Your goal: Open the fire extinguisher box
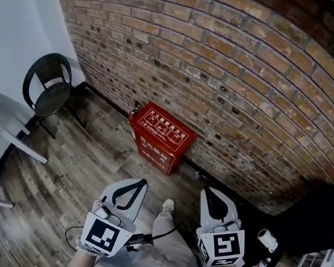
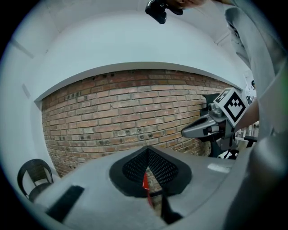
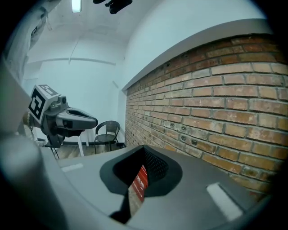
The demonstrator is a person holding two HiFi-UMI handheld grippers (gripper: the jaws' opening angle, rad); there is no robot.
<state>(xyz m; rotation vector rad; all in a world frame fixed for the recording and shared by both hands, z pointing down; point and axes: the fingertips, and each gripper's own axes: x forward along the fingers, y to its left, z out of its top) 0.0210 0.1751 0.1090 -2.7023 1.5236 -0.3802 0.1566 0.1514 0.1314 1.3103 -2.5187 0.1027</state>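
A red fire extinguisher box (image 1: 159, 138) with white print stands shut on the wooden floor against the brick wall (image 1: 235, 72). Both grippers hover side by side near the bottom of the head view, well short of the box and pointing toward it. The left gripper (image 1: 142, 183) is shut and empty; its own view shows a sliver of the red box (image 2: 145, 182) through the slit between its pads. The right gripper (image 1: 207, 193) is shut and empty as well, with the box (image 3: 141, 179) showing past its closed jaws. Each gripper also appears in the other's view.
A black chair (image 1: 48, 88) stands at the left by the wall corner, with a white table (image 1: 9, 138) in front of it. At the right lie a black bulky item (image 1: 316, 221) and a white bottle (image 1: 267, 239). A cable (image 1: 154, 237) hangs between the grippers.
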